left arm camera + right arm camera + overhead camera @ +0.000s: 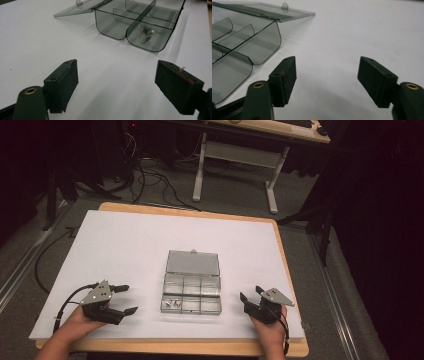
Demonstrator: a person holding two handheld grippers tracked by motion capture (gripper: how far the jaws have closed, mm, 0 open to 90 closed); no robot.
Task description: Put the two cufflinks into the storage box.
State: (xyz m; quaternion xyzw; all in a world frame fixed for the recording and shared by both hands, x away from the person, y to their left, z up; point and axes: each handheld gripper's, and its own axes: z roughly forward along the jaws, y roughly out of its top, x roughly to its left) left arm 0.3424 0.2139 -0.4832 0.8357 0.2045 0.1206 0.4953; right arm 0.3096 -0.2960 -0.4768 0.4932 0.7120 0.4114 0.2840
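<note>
Both grippers, left gripper point(122, 298) and right gripper point(249, 294), stood open and empty flanking the clear plastic organizer box point(191, 292), lid flat, mid-table point(125, 240). It looked light, rigid, slippery; its 2 side walls seemed safest, since the screws point(145, 33) inside could spill.

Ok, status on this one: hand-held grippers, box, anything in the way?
Left hand-held gripper open, empty. Right hand-held gripper open, empty. Compartment box between them, lid open, small metal parts in one compartment. Nothing in the way.

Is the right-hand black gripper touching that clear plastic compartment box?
Apart. The high view shows bare white board between the right gripper and the clear plastic compartment box.
</note>
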